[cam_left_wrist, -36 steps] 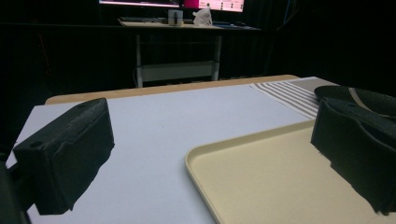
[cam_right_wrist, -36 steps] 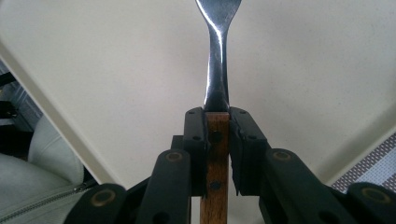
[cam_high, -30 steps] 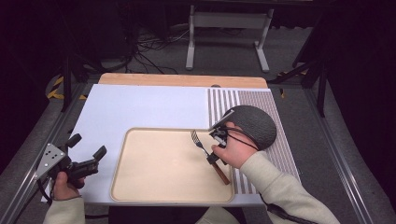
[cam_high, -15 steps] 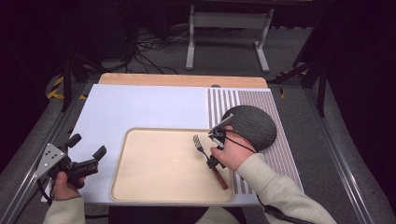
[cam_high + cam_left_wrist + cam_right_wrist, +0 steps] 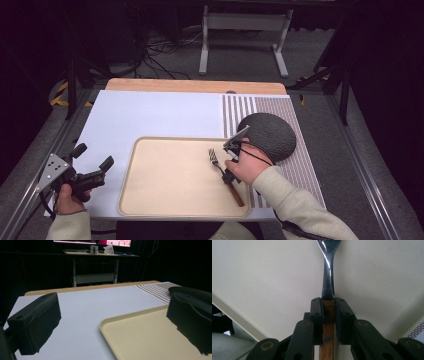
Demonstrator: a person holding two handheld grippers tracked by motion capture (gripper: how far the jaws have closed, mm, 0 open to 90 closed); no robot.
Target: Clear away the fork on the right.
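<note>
**Table and what lies on it**

You have a wooden table under a white mat. A beige tray lies near, right of centre. A striped placemat covers the right side, bearing a dark round plate.

High view above the table; both gripper views low, close, sharing the tray.

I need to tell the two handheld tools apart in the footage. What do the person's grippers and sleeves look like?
Both are black two-jaw tools. The left gripper carries a grey three-cornered plate with dark dots; the right gripper trails a thin black cable. Both sleeves are light beige.
</note>
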